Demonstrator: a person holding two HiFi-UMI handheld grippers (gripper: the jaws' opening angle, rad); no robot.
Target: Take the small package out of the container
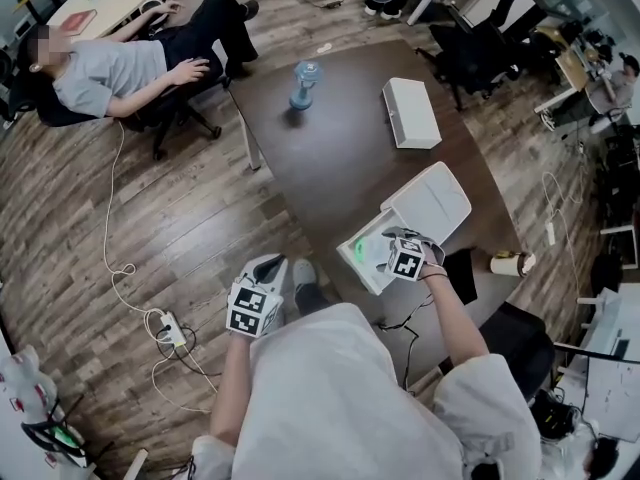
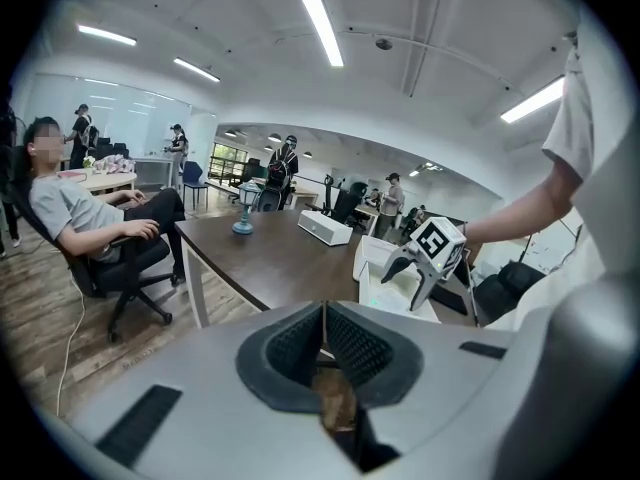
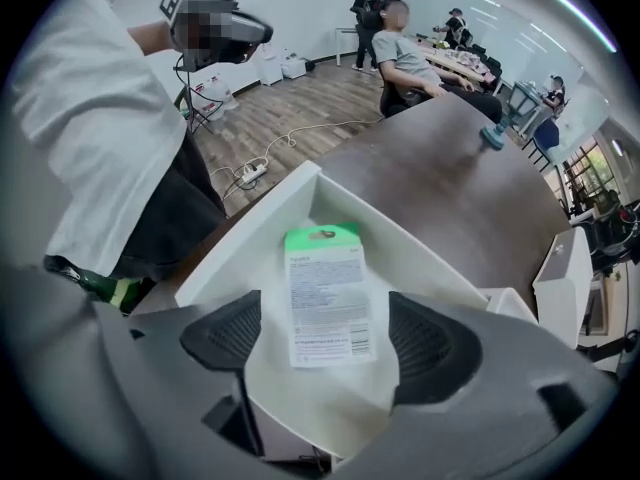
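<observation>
The pkg [image 3: 325, 303] is a flat carded pack: green header w/ hang hole, white printed label face up. It lies flat on the floor of the open white box [image 3: 250, 243], roughly mid, header end pointing away from the camera. Looks light & thin, prob. card w/ a plastic skin, so it will likely flex and may be slick. Lying flat, it gives little edge to pinch from above. Best bet, I'd say: take it across the short width, pads on the two long edges, or tip one edge up against the box wall first. Squeeze gently so it doesn't bow and pop out.

The R gripper [image 3: 327, 346] hangs right over it, jaws spread wide. One pad shows each side of the pkg in its own view, neither pressing on it, so nothing is held. Whether the tips touch the box floor, can't tell.

The box sits at the near edge of the dark table [image 1: 330, 148], lid [image 1: 432, 203] flipped open behind it.

The L gripper [image 1: 255, 308] is off the table to the left, well apart from the box, jaws pressed together, empty.

Farther up the table are a closed white case [image 1: 410, 113] and a blue thing [image 1: 303, 83]. A person [image 1: 110, 73] sits in a chair beyond the far-left corner.
</observation>
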